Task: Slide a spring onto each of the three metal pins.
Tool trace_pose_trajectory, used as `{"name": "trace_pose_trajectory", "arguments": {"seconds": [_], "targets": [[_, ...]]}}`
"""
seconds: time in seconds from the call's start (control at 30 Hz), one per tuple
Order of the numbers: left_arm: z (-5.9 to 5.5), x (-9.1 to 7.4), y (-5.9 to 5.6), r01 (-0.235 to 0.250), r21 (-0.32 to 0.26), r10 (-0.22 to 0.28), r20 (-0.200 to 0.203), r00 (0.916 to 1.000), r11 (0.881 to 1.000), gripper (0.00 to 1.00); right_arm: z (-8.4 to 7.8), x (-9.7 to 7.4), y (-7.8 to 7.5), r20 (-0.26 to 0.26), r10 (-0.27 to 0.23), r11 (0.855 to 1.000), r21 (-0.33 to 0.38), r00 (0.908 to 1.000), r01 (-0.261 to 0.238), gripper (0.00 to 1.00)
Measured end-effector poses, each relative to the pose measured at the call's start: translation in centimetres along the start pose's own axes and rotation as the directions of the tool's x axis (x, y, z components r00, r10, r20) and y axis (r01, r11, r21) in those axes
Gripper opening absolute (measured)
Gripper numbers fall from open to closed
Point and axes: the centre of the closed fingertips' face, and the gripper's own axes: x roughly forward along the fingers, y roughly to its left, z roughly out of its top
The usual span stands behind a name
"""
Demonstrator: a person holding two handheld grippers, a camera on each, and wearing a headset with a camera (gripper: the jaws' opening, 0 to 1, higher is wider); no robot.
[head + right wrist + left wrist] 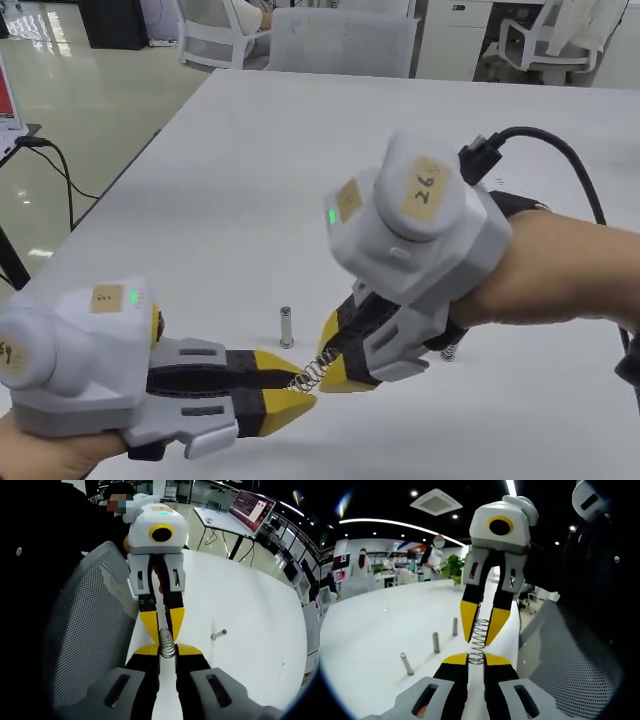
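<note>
The spring [312,372] lies lengthwise between the left tool [293,386] and right tool [334,362], each clamped on one end.

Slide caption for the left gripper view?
Left tongs and right tongs hold one spring between them; three bare pins stand on the table.

Head view looks down, close over the table [250,150]. Gripper views face each other, sharing the spring [479,640].
</note>
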Motion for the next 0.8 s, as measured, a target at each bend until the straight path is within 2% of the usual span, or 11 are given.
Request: {"name": "trace_pose_trajectory", "arguments": {"seconds": [0.5, 0.7, 0.8], "targets": [[-0.2, 0.3, 0.0, -0.002, 0.002, 0.002, -0.002, 1.0000, 1.000, 0.04, 1.0, 0.1, 0.3, -0.030, 0.012, 0.999, -0.034, 0.9995, -0.013, 0.08], [-0.8, 0.3, 0.3, -0.011, 0.005, 0.011, -0.019, 0.9998, 1.000, 0.04, 1.1, 0.2, 0.1, -0.036, 0.012, 0.999, -0.035, 0.9993, -0.013, 0.08], [-1.0, 0.3, 0.3, -0.011, 0.001, 0.011, -0.023, 0.9997, 1.000, 0.08, 1.0, 0.1, -0.2, -0.044, 0.000, 0.999, -0.040, 0.9991, -0.001, 0.08]]}}
